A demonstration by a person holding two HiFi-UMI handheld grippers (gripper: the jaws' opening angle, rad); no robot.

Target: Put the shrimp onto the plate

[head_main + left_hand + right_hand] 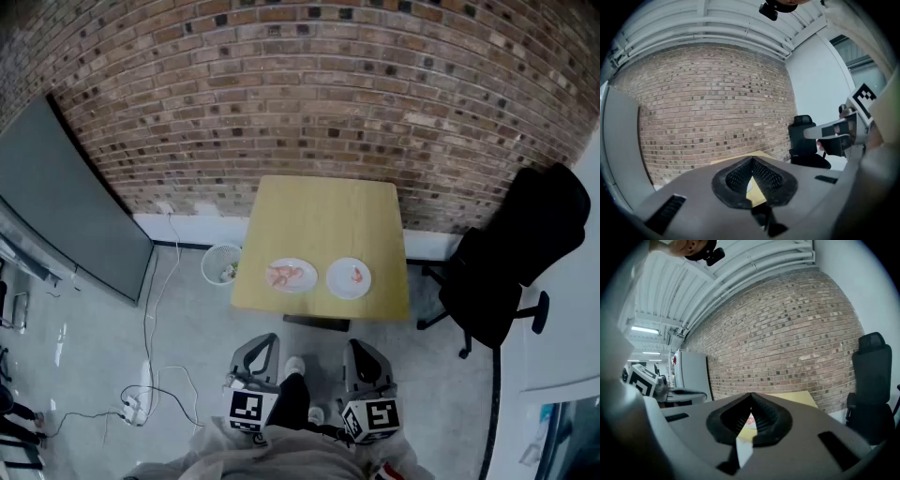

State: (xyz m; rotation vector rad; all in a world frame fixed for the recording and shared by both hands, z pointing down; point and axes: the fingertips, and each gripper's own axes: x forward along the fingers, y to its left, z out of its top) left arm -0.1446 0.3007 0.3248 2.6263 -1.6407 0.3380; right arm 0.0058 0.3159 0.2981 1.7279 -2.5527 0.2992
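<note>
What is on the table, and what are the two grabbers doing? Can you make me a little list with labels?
table: yellow wood, against the brick wall
left plate: white, holds several shrimp
right plate: white, holds a single shrimp
left gripper: shut, empty, held low near the person, short of the table
right gripper: shut, empty, also short of the table
bin: white, on the floor left of the table
chair: black, right of the table

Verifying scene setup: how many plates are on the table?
2. Left plate near the table's front edge, carrying pink shrimp; right plate beside it, apart, carrying one shrimp. None appear hidden.
</note>
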